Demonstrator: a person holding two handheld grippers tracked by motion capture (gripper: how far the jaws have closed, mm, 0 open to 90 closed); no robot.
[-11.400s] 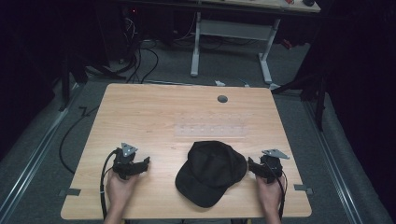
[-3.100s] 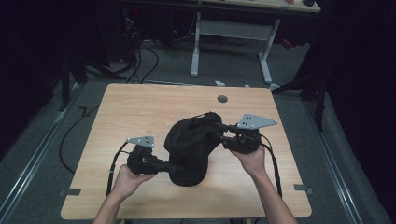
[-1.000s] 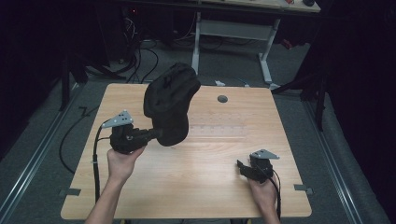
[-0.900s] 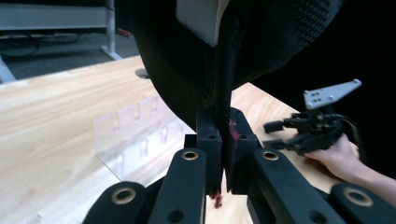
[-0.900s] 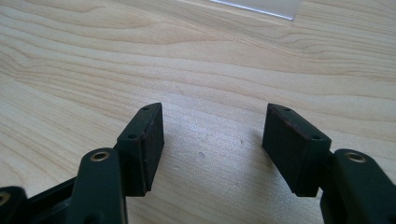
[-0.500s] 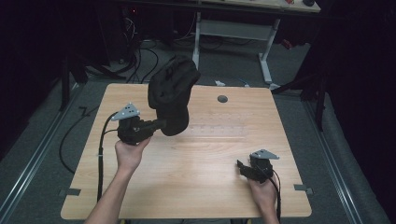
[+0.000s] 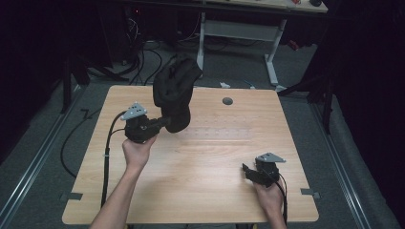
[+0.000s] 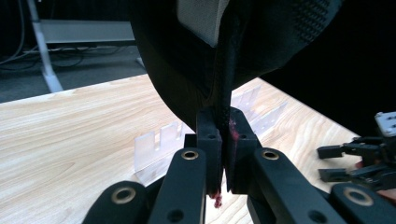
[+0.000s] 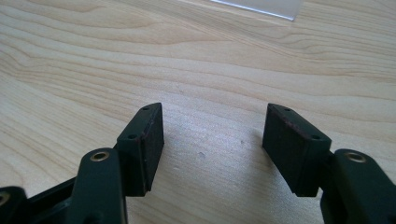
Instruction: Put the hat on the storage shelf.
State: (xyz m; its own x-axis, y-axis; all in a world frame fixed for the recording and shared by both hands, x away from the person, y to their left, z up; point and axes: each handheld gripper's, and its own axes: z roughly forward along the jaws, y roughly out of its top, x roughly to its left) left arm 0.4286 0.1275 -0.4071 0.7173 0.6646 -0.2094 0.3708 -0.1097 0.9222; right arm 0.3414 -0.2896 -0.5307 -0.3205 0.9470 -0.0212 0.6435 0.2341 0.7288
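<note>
A black cap hangs upright in the air over the back left of the wooden table. My left gripper is shut on the cap's lower edge. In the left gripper view the two pads pinch a fold of the cap, which rises above them. My right gripper rests low at the table's front right, open, with nothing between its jaws. The right gripper view has the right gripper over bare wood. It also appears far off as the right gripper in the left gripper view.
A clear plastic strip lies flat across the table's middle, just beyond the cap; the same strip sits under the left jaws. A round grey grommet sits near the far edge. Desk legs and cables stand behind the table.
My left hand has carried the cap a little farther toward the table's back edge. The right hand and its gripper have stayed where they were.
</note>
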